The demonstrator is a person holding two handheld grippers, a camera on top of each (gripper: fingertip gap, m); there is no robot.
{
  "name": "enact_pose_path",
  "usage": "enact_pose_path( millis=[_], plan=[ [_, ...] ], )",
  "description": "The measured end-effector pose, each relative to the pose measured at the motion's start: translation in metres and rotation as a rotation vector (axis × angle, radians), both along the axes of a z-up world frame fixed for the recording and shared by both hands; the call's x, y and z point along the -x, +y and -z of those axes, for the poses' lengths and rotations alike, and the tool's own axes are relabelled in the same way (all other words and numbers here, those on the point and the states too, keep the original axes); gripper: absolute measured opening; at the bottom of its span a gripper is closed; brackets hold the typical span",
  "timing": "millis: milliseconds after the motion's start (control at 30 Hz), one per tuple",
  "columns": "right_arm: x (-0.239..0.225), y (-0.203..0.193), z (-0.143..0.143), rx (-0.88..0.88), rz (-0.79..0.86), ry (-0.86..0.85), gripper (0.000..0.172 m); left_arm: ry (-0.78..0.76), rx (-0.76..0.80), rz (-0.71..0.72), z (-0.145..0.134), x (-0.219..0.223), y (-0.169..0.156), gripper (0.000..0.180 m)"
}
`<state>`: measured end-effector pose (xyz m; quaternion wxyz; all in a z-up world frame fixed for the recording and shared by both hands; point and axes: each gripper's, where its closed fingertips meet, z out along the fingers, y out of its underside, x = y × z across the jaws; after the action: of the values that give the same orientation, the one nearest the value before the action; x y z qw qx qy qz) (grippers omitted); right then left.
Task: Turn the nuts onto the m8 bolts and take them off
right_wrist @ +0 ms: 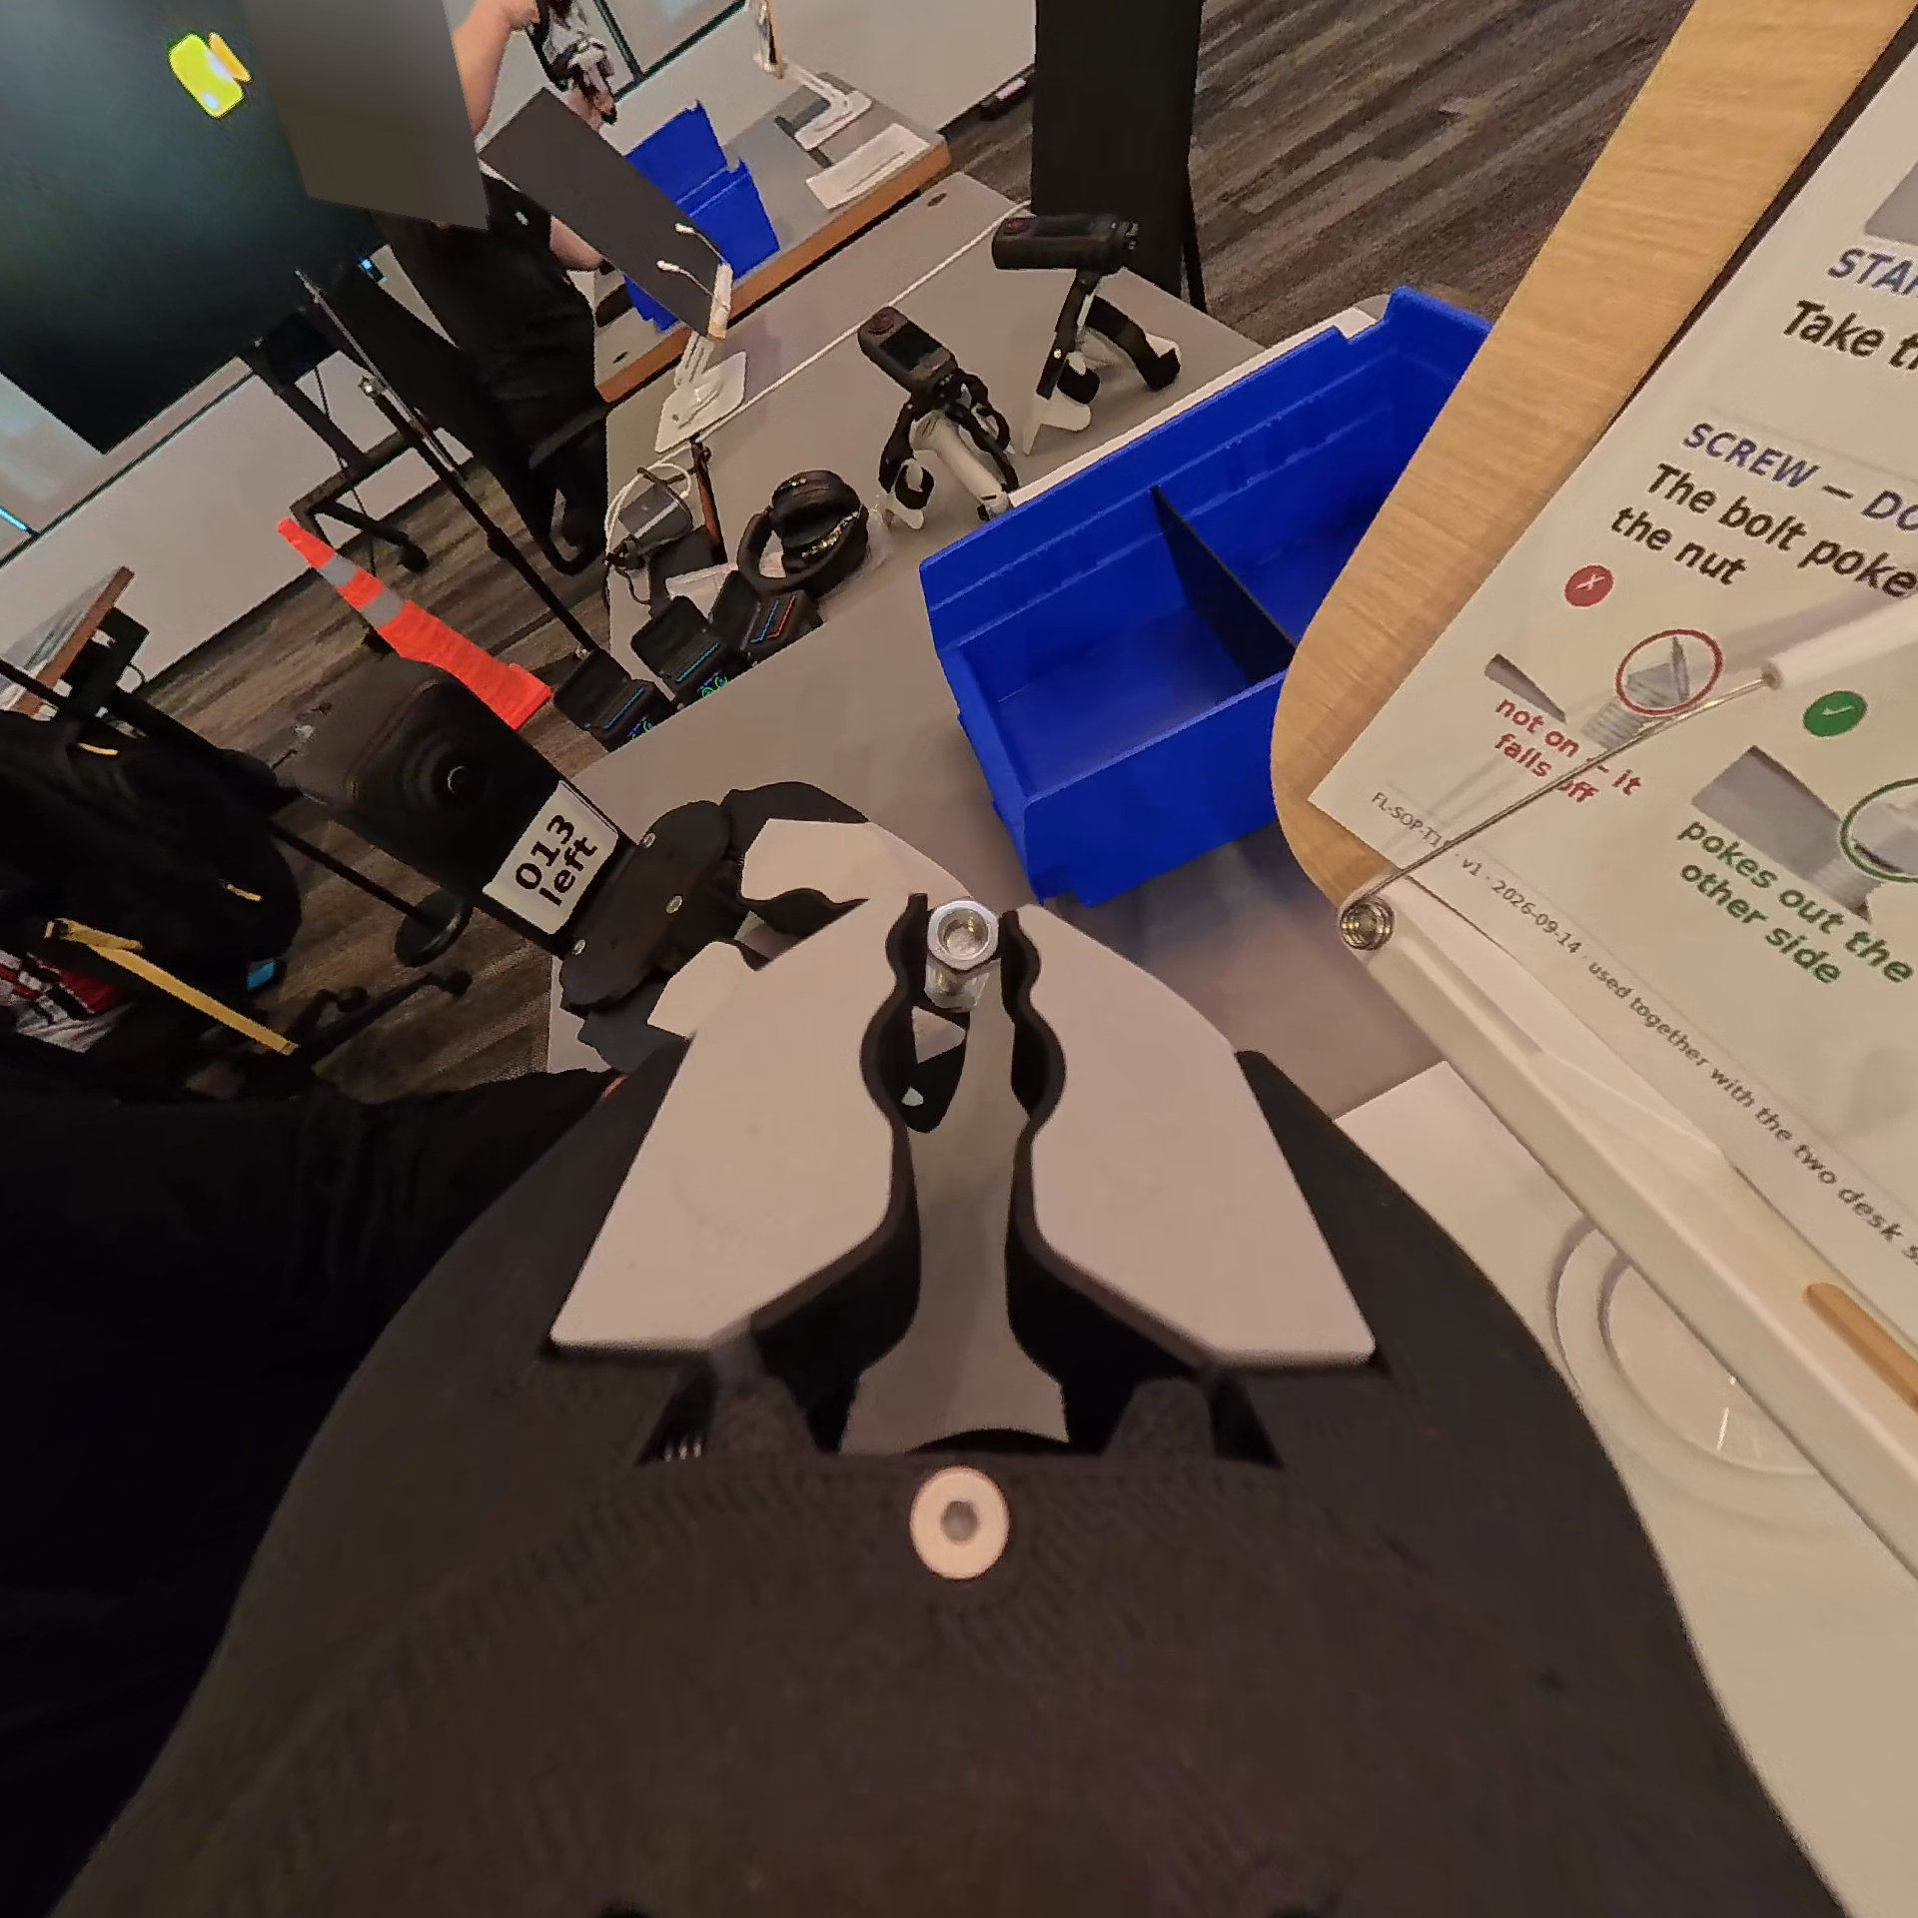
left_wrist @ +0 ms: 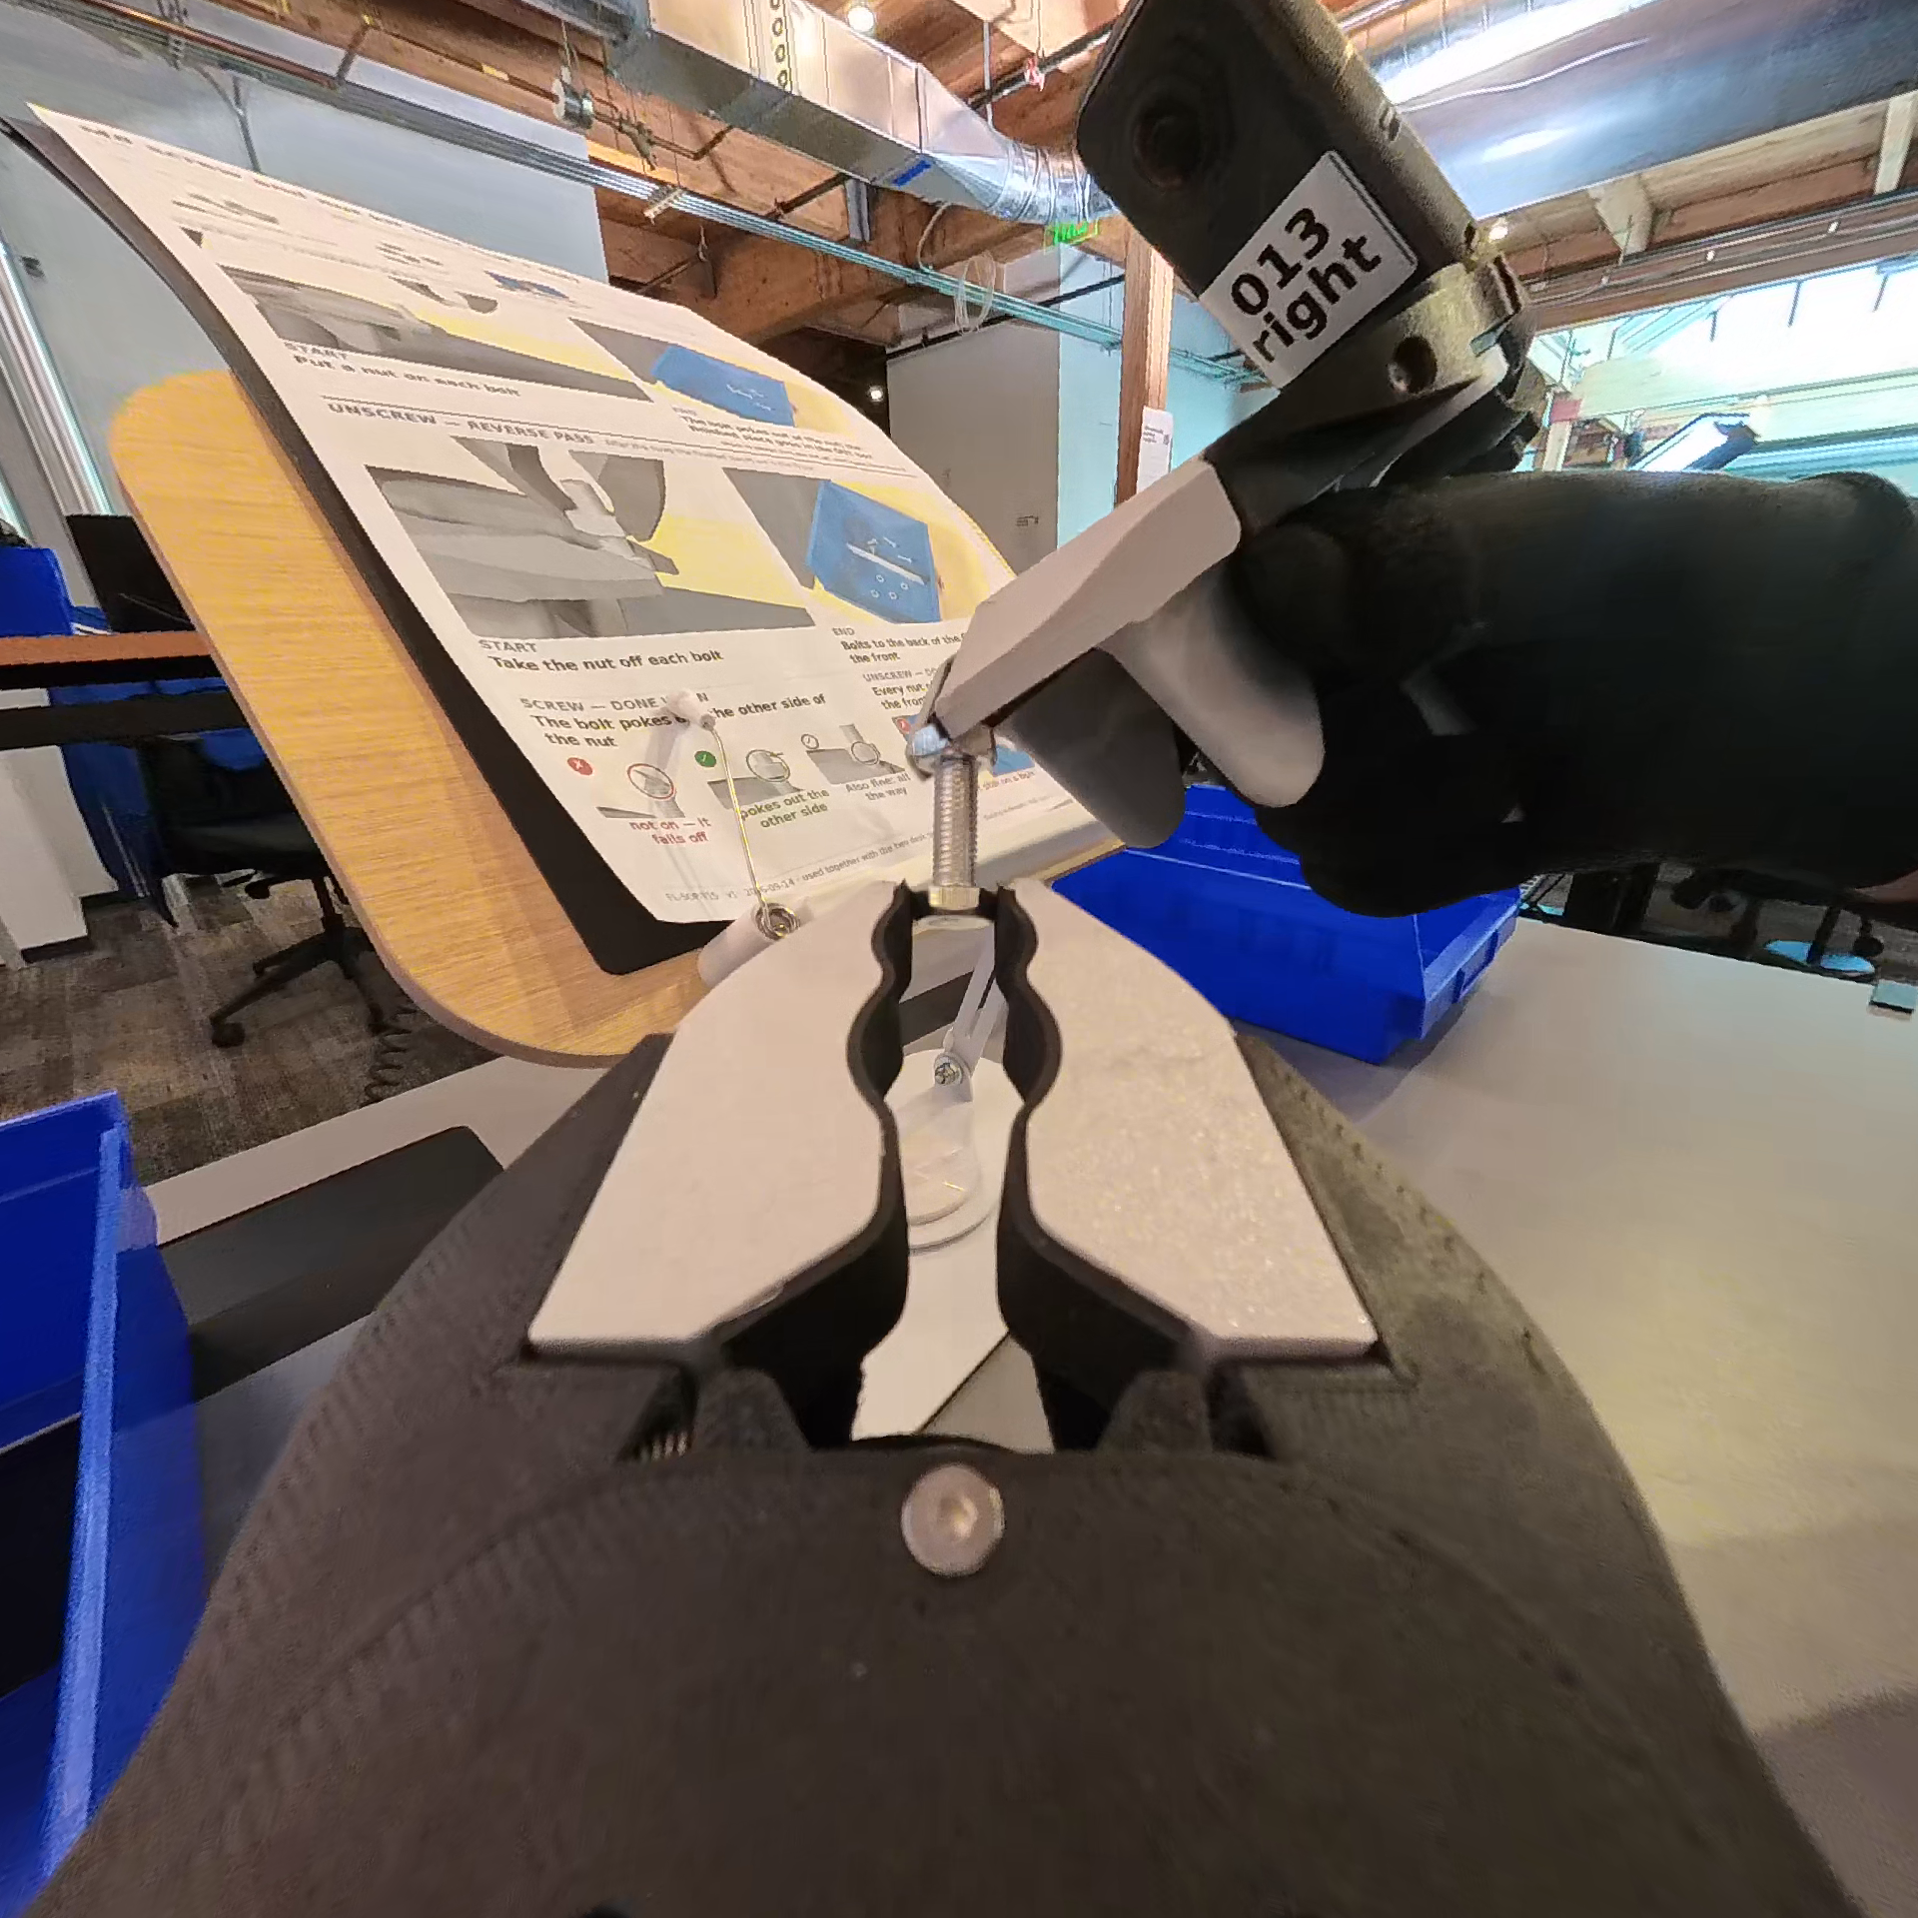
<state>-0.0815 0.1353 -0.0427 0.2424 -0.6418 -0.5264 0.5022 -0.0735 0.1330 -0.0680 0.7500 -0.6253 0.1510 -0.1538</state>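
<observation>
— Above the desk (left_wrist: 1661,1194), your left gripper (left_wrist: 953,901) pinches the nut (left_wrist: 953,899) at the bolt's (left_wrist: 951,820) lower end; your right gripper (right_wrist: 960,960) pinches the head. Keep them coaxial, turn gently.

— What's unclear?

— How much thread has caught (the jaws hide it).

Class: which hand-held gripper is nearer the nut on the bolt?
Left. The left hand-held gripper clamps the nut; the right hand-held gripper holds the bolt head, above it.
</observation>
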Motion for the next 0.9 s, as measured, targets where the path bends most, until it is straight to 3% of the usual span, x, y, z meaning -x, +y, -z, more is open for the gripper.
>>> enact_pose_path(
  millis=[300, 667, 900],
  plan=[
    [0.0018, -0.0008, -0.002, -0.002, 0.01, 0.009, 0.014, -0.005, -0.01, -0.013, -0.0017, 0.0018, -0.0003, 0.015],
    [0.0013, 0.0062, 0.0033, 0.094, 0.081, 0.035, 0.014, 0.17, -0.021, -0.219, 0.0028, 0.005, 0.0049, 0.015],
    [0.0041, 0.0056, 0.0018, 0.147, 0.098, 0.08, 0.014, 0.159, -0.027, -0.22, 0.0017, 0.0078, 0.0045, 0.015]
  ],
)
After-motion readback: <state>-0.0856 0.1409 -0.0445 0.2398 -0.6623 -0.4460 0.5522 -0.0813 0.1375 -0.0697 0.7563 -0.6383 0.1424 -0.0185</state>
